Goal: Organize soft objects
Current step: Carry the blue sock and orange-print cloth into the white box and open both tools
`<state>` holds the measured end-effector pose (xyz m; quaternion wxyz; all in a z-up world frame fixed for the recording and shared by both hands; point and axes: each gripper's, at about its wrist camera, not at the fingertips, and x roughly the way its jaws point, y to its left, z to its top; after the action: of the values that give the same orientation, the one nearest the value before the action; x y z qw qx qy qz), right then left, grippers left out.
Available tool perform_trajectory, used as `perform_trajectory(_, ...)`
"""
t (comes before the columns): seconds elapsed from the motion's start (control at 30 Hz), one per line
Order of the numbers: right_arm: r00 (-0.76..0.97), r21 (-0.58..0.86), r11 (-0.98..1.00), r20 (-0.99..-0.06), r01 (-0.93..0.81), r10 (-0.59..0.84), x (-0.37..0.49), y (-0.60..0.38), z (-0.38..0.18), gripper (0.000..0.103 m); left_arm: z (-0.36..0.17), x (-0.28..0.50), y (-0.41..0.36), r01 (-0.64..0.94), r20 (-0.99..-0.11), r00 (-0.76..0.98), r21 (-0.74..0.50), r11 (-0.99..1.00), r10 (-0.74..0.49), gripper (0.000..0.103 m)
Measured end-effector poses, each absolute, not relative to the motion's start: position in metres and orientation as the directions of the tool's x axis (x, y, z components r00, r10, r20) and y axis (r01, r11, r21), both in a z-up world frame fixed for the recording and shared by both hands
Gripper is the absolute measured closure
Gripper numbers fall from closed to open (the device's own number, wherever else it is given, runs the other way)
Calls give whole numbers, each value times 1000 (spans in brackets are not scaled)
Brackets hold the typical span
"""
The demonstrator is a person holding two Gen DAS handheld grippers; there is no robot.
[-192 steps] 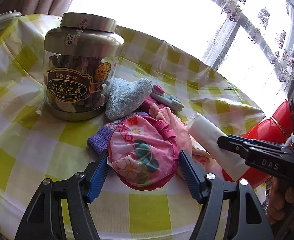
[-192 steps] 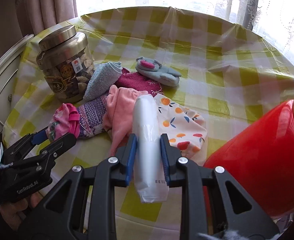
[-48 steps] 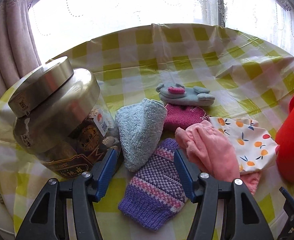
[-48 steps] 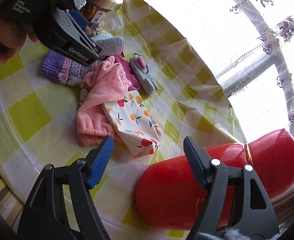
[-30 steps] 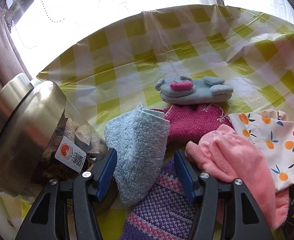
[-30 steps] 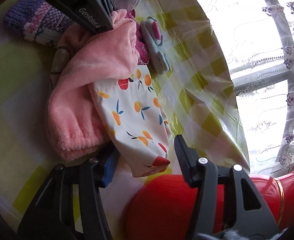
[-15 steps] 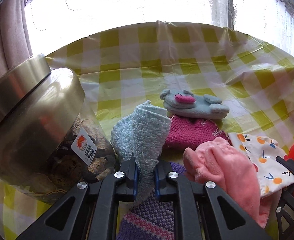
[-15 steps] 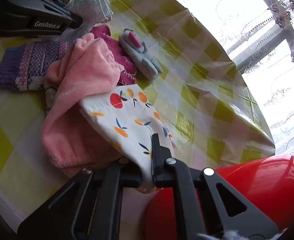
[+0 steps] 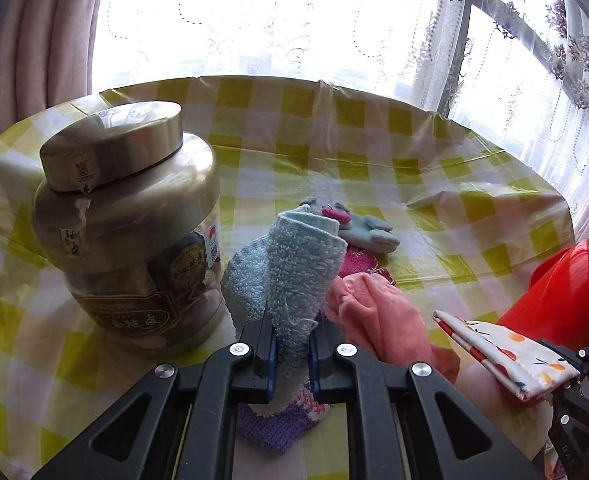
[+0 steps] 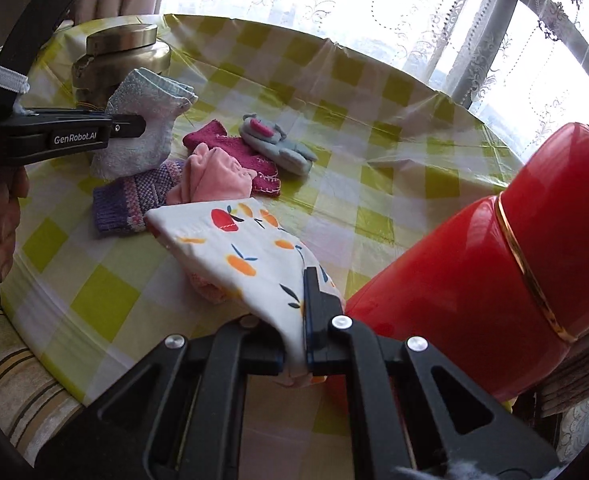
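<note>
**Sorting status: two soft items lifted, four remaining on the table**

1. Table [image 10: 230,76]. Round, covered by a yellow-and-white check cloth. No sorted pile or container for soft items is visible, so no item can be judged as put away.

2. Hard items. The red flask [image 10: 506,276] lies at 3 o'clock in the right wrist view. The jar [image 9: 130,216] stands upright at 9 o'clock in the left wrist view. Neither is part of the sorting.

3. Fruit-print cloth [image 10: 246,256]. Folded, raised off the table. The right gripper [image 10: 294,356] is pressed together on its near corner.

4. Blue sock [image 9: 286,272]. Fluffy, raised just beside the jar. The left gripper [image 9: 290,348] pinches its lower end.

5. Items left on the table, clustered near centre:
   - pink fleece piece [image 10: 214,178], partly under the fruit-print cloth;
   - purple knit piece [image 10: 134,200], at 9 o'clock of the pink one;
   - magenta knit piece [image 10: 234,152], touching the pink one;
   - grey mouse toy [image 10: 274,140], at 12 o'clock of the cluster.

6. Assessment. The task appears to be at an early-to-middle stage: both lifted items require placing, and then four require handling.
</note>
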<state>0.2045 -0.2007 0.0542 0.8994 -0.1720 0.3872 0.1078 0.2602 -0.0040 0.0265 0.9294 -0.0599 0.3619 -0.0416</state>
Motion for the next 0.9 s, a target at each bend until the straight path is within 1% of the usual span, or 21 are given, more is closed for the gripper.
perform_trajectory(0.2,644,-102,943,-753,-317,136,176,-218,62,94,31,224,-7,39,-662,732,-197,980,-163,91)
perform_trajectory(0.3,617,-11,952,-764,-307,190,164,-229,64,94,29,208,-17,58,-665,721,-225,973,-197,91)
perform_trajectory(0.43,600,53,960,-770,-275,214,147,-245,63,94,28,189,-34,101,-667,704,-246,964,-245,91)
perform_trajectory(0.6,594,111,969,-773,-220,223,126,-272,63,94,29,167,-61,171,-669,674,-273,947,-314,91)
perform_trajectory(0.9,599,116,984,-781,-133,173,92,-317,66,94,40,136,-105,275,-664,635,-284,919,-395,91)
